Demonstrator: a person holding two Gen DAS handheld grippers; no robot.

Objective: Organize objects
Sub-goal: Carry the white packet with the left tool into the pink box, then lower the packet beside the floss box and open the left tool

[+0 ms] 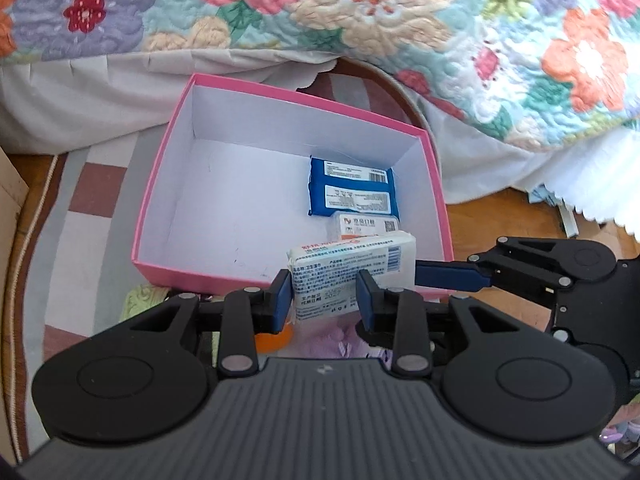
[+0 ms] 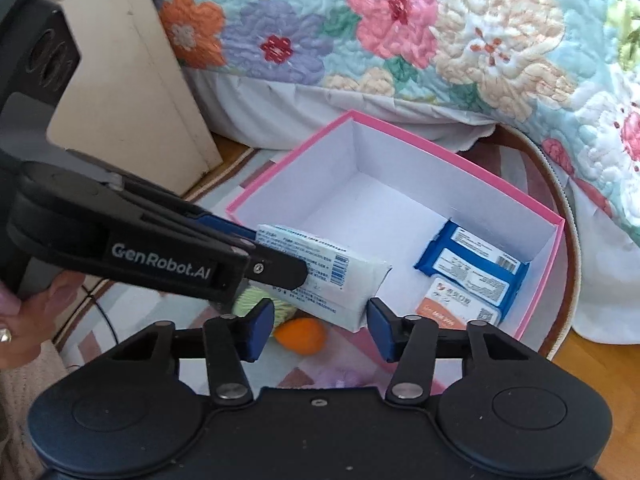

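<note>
Left gripper clamps a white wipes pack over the pink box's near rim. Right gripper gapes, empty, nothing touching its pads.

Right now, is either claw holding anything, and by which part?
Left claw pinches the white wipes pack across its near end, over the pink box's front rim. Right claw is open and holds nothing.

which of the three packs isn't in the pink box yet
The white wipes pack, clamped in the left gripper above the box's near edge. The blue pack and the orange-labelled pack already lie inside.
</note>
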